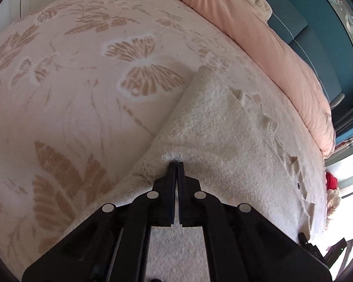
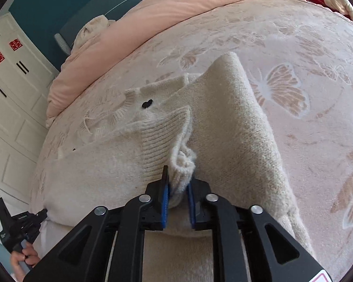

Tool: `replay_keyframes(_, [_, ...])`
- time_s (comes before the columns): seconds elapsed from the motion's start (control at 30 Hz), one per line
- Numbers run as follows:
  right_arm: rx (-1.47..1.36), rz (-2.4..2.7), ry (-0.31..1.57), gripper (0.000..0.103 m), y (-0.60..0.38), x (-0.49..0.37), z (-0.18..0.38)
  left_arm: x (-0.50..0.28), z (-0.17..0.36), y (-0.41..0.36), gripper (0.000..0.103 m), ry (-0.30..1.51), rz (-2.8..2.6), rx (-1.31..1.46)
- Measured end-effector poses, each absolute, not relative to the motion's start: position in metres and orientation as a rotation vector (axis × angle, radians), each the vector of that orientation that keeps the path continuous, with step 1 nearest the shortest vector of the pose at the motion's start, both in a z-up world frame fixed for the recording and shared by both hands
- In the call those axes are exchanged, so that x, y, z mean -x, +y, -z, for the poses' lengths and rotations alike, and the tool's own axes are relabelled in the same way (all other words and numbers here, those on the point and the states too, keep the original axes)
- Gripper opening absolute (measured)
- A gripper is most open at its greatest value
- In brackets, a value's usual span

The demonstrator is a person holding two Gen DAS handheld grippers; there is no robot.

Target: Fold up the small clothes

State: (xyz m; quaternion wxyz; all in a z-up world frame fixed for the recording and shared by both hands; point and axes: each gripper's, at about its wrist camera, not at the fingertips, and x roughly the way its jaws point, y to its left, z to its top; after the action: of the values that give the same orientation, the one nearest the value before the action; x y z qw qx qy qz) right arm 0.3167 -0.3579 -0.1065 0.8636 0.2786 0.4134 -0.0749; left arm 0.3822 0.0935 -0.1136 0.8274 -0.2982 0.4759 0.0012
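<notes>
The fuzzy cream knitted sweater looks soft, light and floppy. The left hand-held gripper pinches its edge; the right hand-held gripper clamps the ribbed cuff, a firm hold.

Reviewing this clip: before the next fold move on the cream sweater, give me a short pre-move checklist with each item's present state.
1. Left gripper pinches the cream sweater at its edge: ok, fingers closed on fabric.
2. Right gripper holds the ribbed cuff: ok, bunched knit sits between the blue pads.
3. Sleeve laid over the body: ok, it lies across the sweater.
4. Sweater body flat: not ok, a raised ridge runs along its far side.
5. Black button side up: ok, button visible.
6. Bedspread space around the sweater: ok, the pink duvet lies apart from it.
</notes>
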Motion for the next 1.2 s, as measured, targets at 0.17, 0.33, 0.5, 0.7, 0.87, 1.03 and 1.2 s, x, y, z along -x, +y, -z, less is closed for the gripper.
replay_keyframes(0.17, [-0.502,0.195,0.838,0.060,-0.363,-0.222,0.073,-0.313,0.089,0.128,0.054,1.015,0.036,0.589])
replay_keyframes(0.33, [-0.488,0.272,0.952,0.065,-0.374,-0.077,0.089,-0.214,0.088,0.169,0.073,1.066,0.039,0.514])
replay_keyframes(0.5, [-0.611,0.261,1.015,0.068,-0.361,0.017,0.114,-0.143,0.107,0.180,0.078,1.133,0.079,0.575])
replay_keyframes(0.7, [-0.650,0.177,0.969,0.076,-0.326,0.004,0.117,-0.133,0.112,0.147,0.095,1.127,0.150,0.690])
replay_keyframes(0.87, [-0.651,0.209,0.943,0.064,-0.307,-0.031,0.121,-0.151,0.111,0.127,0.078,1.136,0.081,0.619])
replay_keyframes(1.03, [-0.813,0.184,0.907,0.011,-0.322,-0.032,0.107,-0.151,0.098,0.142,0.007,1.188,0.106,0.666])
replay_keyframes(1.2, [-0.736,0.077,0.848,0.009,-0.316,-0.004,0.051,-0.115,0.048,0.158,0.006,1.108,0.178,0.607])
